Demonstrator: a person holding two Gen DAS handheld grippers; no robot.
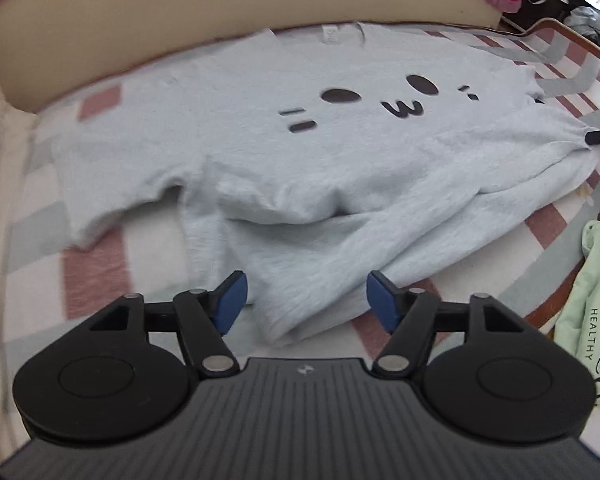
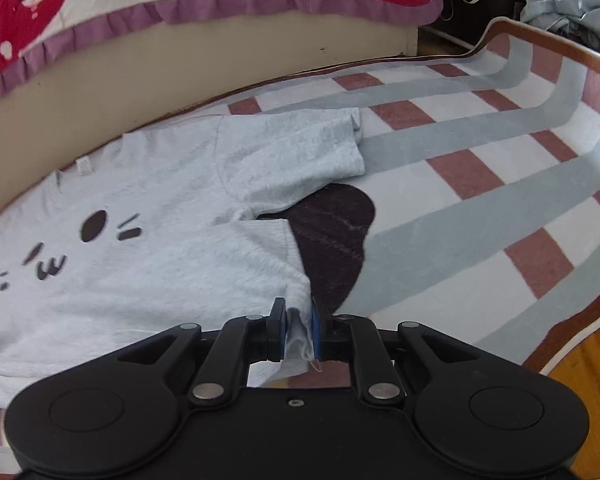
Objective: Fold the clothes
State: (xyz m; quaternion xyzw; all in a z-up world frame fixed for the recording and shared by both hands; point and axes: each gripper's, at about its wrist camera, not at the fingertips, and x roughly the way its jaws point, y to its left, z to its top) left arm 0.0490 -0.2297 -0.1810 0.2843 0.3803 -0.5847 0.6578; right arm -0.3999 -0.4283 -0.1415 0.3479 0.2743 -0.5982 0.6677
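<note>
Jaws: left gripper [image 1: 303, 300] apart, blue pads either side of the bottom hem with nothing pinched; right gripper [image 2: 298, 330] nearly together, clamped on a bunched corner of the pale blue T-shirt [image 1: 284, 152]. Shirt face up across the middle of both frames on a striped rug [image 2: 480, 184], cat-face print showing, collar toward the top of the frame against a beige bed base [image 2: 180, 60]. Sleeves spread out, body rumpled with a ridge across the lower middle, hem loose at the bottom centre of the left view. Judged early in the job: laid out but not smoothed, no fold made yet, all folds left to do. Nearby: a green garment [image 1: 596, 292] at the right edge, a cream cloth [image 1: 0, 152] at the left edge, a heap of clothes [image 2: 572, 8] at upper right, a dark patch [image 2: 332, 240] of rug beside the shirt. Nothing lying on the shirt; wrinkles the only hindrance.
</note>
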